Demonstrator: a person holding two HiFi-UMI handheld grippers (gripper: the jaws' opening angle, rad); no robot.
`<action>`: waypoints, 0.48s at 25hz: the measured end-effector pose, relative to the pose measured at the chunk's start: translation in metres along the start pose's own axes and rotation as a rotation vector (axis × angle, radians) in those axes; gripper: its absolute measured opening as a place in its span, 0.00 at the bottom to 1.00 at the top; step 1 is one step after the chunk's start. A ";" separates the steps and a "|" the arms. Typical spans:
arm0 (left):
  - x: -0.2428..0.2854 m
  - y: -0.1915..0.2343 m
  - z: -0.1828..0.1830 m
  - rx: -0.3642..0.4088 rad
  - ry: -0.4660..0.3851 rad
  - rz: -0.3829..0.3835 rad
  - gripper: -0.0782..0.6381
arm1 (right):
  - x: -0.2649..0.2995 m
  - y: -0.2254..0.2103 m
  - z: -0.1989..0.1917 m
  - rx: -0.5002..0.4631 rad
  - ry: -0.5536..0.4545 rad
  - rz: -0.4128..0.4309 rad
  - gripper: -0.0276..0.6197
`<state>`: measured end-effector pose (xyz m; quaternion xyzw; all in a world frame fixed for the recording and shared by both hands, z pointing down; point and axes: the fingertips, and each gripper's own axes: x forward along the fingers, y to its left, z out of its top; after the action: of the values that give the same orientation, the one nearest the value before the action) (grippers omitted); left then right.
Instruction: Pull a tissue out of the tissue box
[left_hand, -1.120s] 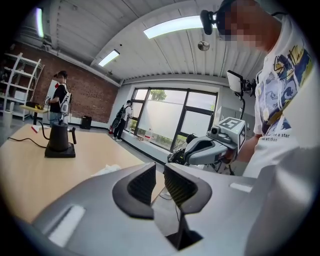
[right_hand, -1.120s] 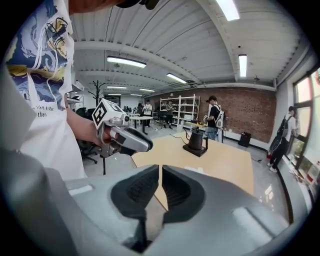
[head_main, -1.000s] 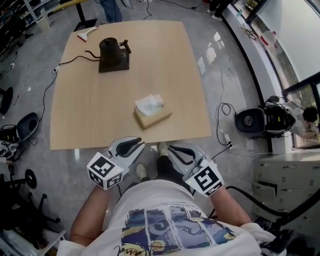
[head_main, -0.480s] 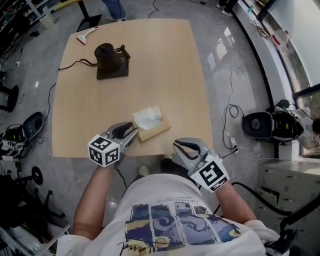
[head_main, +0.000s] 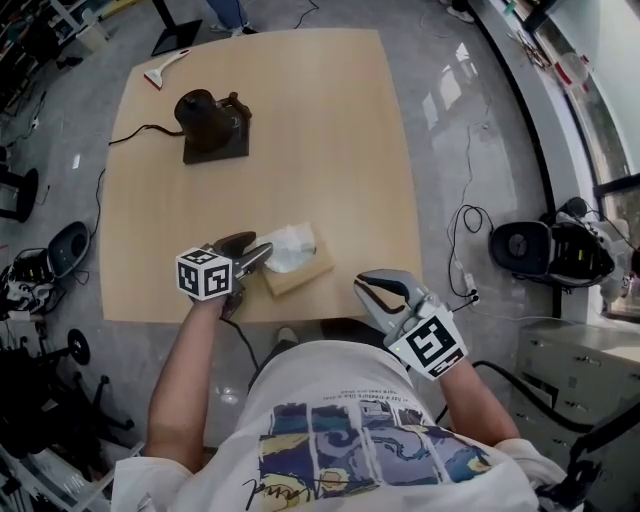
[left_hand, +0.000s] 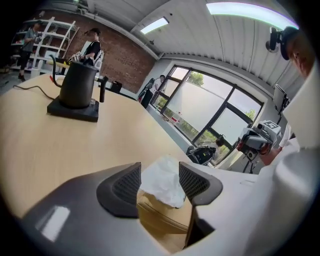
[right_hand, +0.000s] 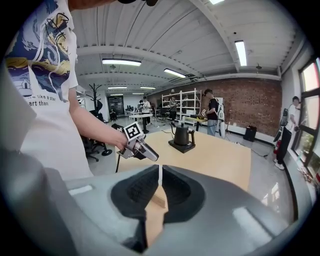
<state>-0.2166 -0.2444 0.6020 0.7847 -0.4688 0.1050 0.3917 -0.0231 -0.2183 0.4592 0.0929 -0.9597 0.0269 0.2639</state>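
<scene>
the right gripper (head_main: 385, 292), with jaws almost together and empty, hangs off the near edge of the table (head_main: 330, 130), to the right of the box. the left gripper (head_main: 252, 257) is the closer one to the work. its jaws are opening, and the white crumpled tissue (left_hand: 161, 180) stands between them, not pinched, i think. the light brown tissue box (head_main: 302, 276) lies just right of this gripper, near the table's near edge, its long axis going left to right.
</scene>
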 end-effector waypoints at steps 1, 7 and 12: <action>0.005 0.005 -0.003 -0.024 0.013 -0.009 0.47 | 0.000 -0.003 -0.002 0.002 0.003 0.002 0.08; 0.025 0.027 -0.008 -0.173 0.031 -0.062 0.55 | -0.003 -0.022 -0.004 0.012 0.020 0.011 0.08; 0.037 0.024 -0.013 -0.299 0.037 -0.171 0.55 | -0.002 -0.031 -0.011 0.020 0.032 0.019 0.08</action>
<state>-0.2135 -0.2654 0.6433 0.7527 -0.4035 0.0151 0.5200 -0.0097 -0.2478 0.4676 0.0860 -0.9559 0.0404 0.2780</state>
